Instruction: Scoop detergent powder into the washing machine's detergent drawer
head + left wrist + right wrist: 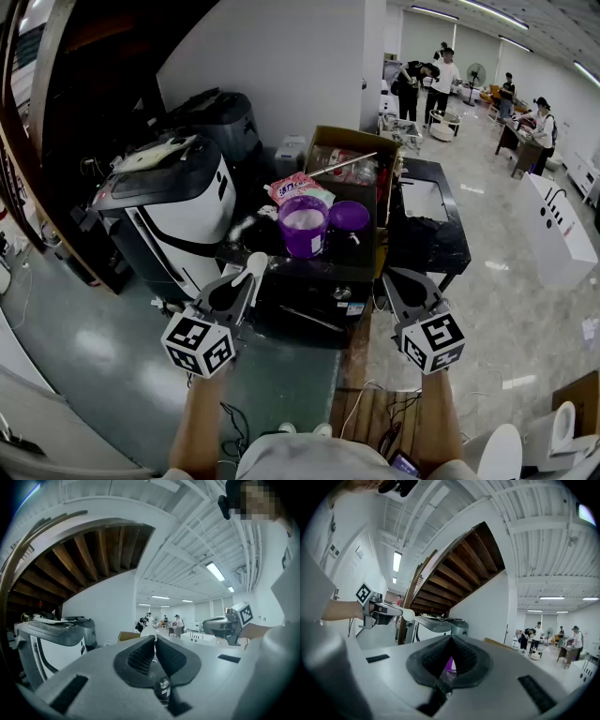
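Presently, scoop [255, 267]: white, clamped at left claw [247, 278] tips.
Powder tub [303, 225]: purple, open, ahead of both claws, on tabletop [305, 270].
Lid [349, 217]: beside tub, nearer right claw [396, 281].
Right claw: jaws together, empty.

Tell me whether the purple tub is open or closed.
Open. The purple tub shows white powder at its uncovered top, and a purple lid lies beside it.
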